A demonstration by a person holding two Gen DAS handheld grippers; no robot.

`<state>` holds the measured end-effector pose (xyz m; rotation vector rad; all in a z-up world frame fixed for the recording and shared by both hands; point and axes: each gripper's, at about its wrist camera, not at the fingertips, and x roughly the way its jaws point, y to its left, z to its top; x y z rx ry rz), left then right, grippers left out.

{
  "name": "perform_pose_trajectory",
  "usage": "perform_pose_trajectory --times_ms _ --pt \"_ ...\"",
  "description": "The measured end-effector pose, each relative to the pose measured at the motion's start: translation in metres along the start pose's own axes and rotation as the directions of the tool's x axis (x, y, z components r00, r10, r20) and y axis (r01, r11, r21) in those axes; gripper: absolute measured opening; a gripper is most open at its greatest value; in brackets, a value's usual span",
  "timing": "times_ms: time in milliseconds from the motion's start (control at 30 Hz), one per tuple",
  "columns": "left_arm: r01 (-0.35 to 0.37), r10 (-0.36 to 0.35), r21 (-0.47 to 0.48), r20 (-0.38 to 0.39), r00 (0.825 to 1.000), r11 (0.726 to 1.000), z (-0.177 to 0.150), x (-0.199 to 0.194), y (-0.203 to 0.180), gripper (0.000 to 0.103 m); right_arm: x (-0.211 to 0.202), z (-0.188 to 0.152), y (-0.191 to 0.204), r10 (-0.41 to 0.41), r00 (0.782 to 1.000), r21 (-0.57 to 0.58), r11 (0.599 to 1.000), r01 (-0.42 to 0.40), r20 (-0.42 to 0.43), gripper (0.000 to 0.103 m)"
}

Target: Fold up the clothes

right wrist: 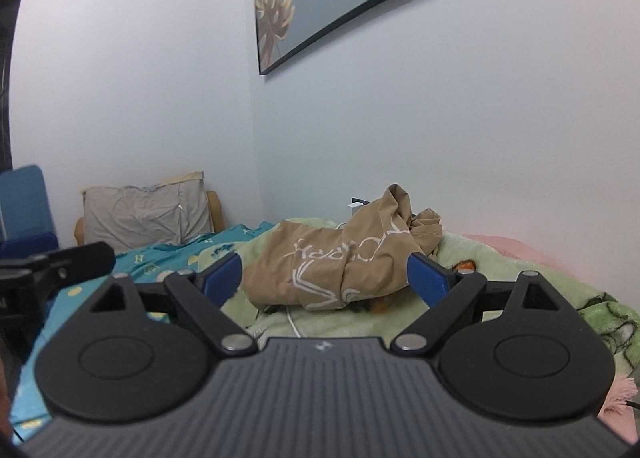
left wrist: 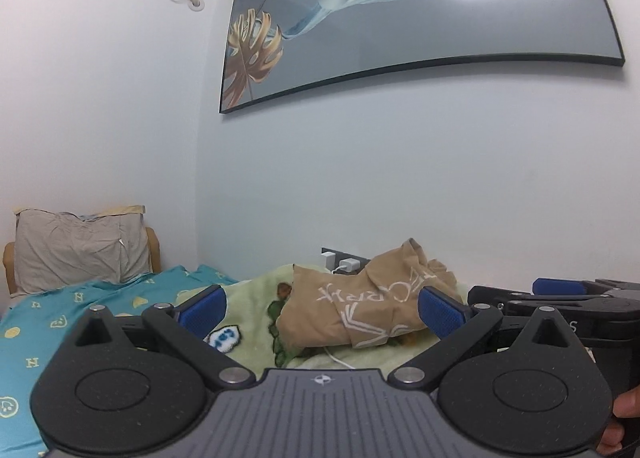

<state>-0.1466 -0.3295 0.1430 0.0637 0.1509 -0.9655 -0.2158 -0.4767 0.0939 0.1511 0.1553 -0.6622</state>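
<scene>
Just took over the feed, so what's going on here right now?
A person holds a gripper in each hand, both aimed at a crumpled tan garment lying on the green blanket on the bed. The left gripper and right gripper are both open and empty, short of the cloth. Folding hasn't started; the garment is bunched up.

garment [right wrist: 344, 262]: 1 | pillow [right wrist: 146, 215]: 1 | claws: 2 | chargers [left wrist: 349, 265]: 2 | picture [left wrist: 400, 25]: 1

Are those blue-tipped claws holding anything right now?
Nothing is held. The left gripper and right gripper are both open, short of the crumpled tan garment on the green blanket.
</scene>
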Motion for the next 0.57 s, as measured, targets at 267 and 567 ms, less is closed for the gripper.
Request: perform_pose_trajectory --times_ms 267,567 --pt "-0.032 0.032 -0.017 0.002 0.999 0.999 -0.009 -0.009 0.005 0.103 -0.001 -0.002 0.002 -0.007 1.000 -0.014 1.000 0.007 0.007 0.091" --pt "-0.055 0.055 -0.032 -0.007 0.998 0.998 -0.014 -0.010 0.011 0.103 0.003 -0.003 0.004 0.002 1.000 -0.017 1.000 -0.001 0.005 0.091"
